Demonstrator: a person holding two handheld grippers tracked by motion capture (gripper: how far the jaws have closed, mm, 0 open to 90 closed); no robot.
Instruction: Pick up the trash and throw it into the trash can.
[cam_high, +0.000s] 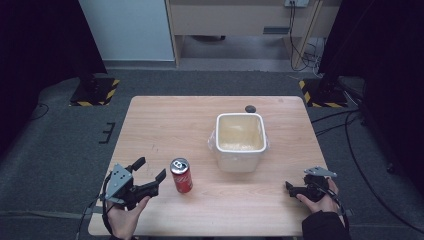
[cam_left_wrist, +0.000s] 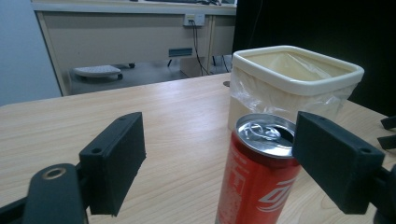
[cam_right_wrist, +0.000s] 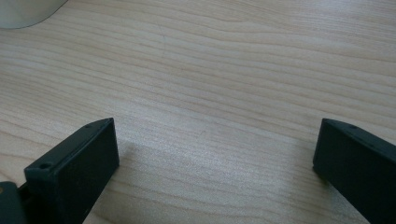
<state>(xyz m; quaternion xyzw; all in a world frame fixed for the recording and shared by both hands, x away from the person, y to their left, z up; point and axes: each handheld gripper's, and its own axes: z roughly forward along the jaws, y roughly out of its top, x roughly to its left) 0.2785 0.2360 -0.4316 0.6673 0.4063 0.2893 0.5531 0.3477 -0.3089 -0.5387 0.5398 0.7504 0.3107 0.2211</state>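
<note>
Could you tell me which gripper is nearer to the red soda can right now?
Left. The left gripper sits just beside the red soda can, open towards it; the right gripper rests far across the table, near its right edge.

Can (cam_high: 181, 175): red body with white lettering and a white-grey emblem, silver top. Bin (cam_high: 240, 141): cream walls and rim, lined with a clear, faintly yellowish bag. Table (cam_high: 170, 125): pale wood with fine brown grain lines. Small round thing (cam_high: 250, 108) at the far edge: dark grey. Left gripper (cam_high: 150, 169): black jaws, grey three-cornered plate on top. Right gripper (cam_high: 295, 189): black, with the same grey plate. Floor (cam_high: 60, 145): dark grey carpet; yellow-and-black striped plates (cam_high: 95, 92) at the stand feet.
</note>
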